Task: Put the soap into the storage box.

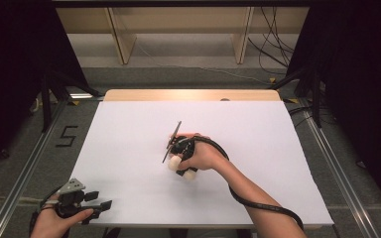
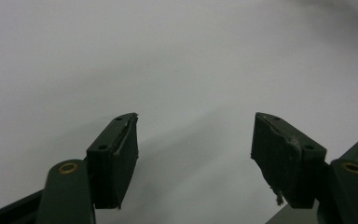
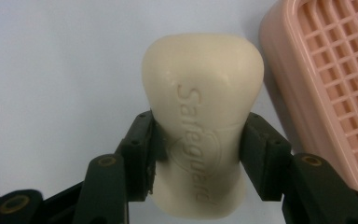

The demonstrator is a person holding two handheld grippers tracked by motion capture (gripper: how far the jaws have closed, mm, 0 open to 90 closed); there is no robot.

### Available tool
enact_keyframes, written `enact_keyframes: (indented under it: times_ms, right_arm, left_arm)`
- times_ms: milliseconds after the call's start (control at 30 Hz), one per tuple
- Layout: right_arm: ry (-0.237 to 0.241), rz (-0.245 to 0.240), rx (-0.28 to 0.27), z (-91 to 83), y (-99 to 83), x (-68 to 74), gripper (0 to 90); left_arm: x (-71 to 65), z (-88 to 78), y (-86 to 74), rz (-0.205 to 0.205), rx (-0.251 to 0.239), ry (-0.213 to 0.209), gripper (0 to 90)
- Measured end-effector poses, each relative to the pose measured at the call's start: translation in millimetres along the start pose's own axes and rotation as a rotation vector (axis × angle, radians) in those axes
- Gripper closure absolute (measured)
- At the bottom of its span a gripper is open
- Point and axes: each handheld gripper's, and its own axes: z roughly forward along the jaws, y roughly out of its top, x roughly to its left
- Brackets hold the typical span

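Observation:
A cream bar of soap (image 3: 203, 84) with embossed lettering lies on the white table, and my right gripper (image 3: 200, 123) is shut on its narrow waist. A pink slatted soap dish (image 3: 335, 70) sits just to the right of the bar, apart from it. From above, the right gripper (image 1: 182, 168) is near the table's middle, with the soap's (image 1: 173, 162) pale ends sticking out on both sides of the jaws. My left gripper (image 1: 101, 201) rests at the table's front left corner. Its jaws (image 2: 196, 126) stand wide open over bare white surface.
A white sheet (image 1: 129, 134) covers the table, with a strip of wood (image 1: 191, 94) showing along the far edge. Metal rails run along the floor on both sides. A "5" mark (image 1: 65, 136) is on the floor at the left.

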Motion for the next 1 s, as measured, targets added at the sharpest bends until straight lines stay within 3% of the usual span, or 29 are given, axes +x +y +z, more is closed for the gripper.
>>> enact_keyframes:
  times_ms: [400,500,667,700,767,867,1000]
  right_arm:
    - [-0.012,0.029,-0.001,-7.7,-0.9,-2.4,50.8]
    - [-0.016,0.057,0.007,-10.2,-0.4,-0.8,50.8]
    - [-0.020,0.043,-0.006,-12.0,-0.9,-3.1,50.8]
    - [-0.021,0.017,-0.013,-11.7,-1.2,-5.1,50.8]
    - [-0.022,0.052,-0.004,-13.6,-0.7,-3.0,50.8]
    - [-0.025,0.032,-0.011,-14.0,-1.2,-5.4,50.8]
    - [-0.027,0.052,-0.010,-15.1,-1.5,-5.2,50.8]
  left_arm:
    - [-0.1,-0.1,-0.1,-0.001,-0.001,0.001,31.1]
    - [0.1,-0.1,-0.1,-0.002,-0.001,0.002,31.1]
    - [0.6,-0.6,0.0,0.004,0.004,0.003,31.1]
    - [0.4,-0.6,-0.1,0.003,0.003,0.006,31.1]
    - [-0.3,0.2,-0.5,-0.005,-0.011,0.007,31.1]
    - [0.2,-0.3,-0.4,0.002,-0.004,0.008,31.1]
    - [0.1,-0.3,-0.4,-0.001,-0.006,0.008,31.1]
